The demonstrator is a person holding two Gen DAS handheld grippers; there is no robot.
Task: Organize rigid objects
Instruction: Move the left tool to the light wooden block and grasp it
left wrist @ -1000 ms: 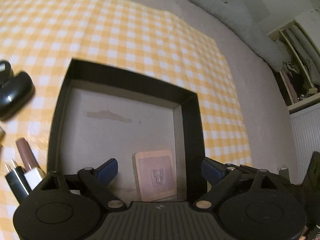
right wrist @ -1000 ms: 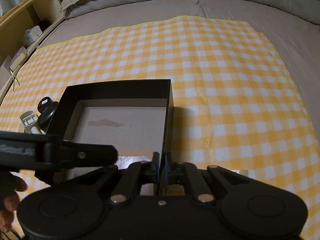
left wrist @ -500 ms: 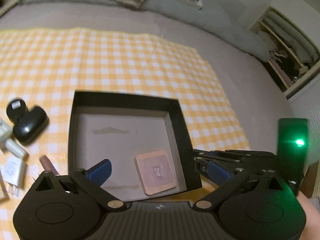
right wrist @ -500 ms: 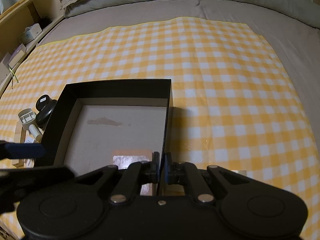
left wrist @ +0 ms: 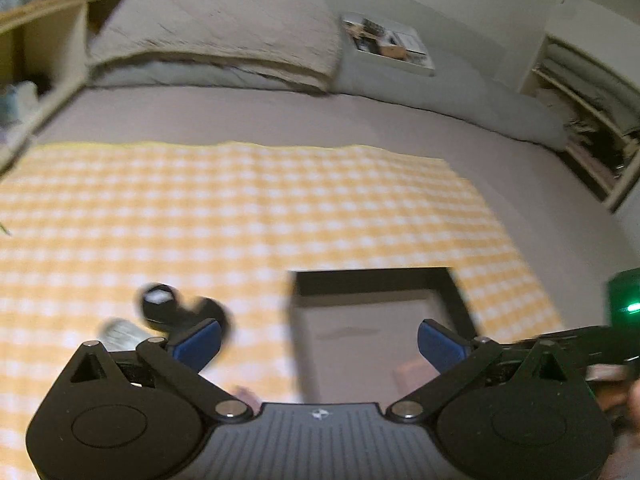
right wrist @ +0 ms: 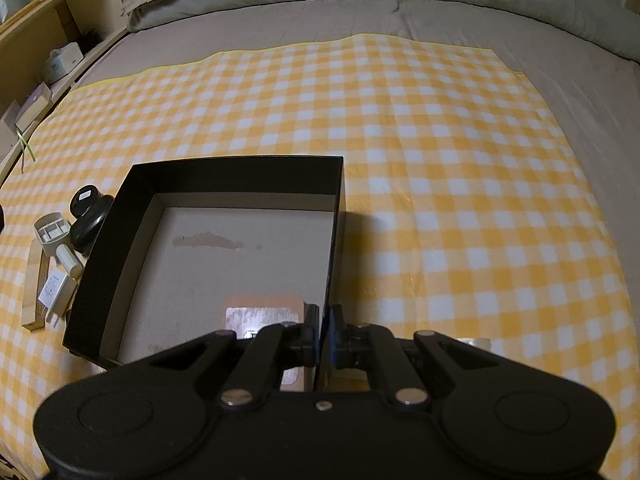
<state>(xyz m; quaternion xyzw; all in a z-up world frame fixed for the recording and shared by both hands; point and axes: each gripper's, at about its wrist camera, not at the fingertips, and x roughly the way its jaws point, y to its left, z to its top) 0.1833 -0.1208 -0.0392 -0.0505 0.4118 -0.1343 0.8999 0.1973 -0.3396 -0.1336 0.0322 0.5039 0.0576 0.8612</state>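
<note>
Yellow-checked cloth point(right wrist: 440, 160) covers grey bed point(right wrist: 580, 80); pillows point(left wrist: 224, 28) beyond.

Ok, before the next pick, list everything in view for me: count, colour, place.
Open cardboard box: one, black walls, grey floor, on the cloth.
Flat square card: one, tan, inside the box at its near right corner.
Rounded glossy items: two, black, just left of the box.
Plastic pieces and plug: several, white and grey, left of the box.
Wooden strip: one, pale, far left.
Checked cloth: one, yellow and white, over the bed.
Left gripper: open, empty.
Right gripper: shut on the box's right wall.
</note>
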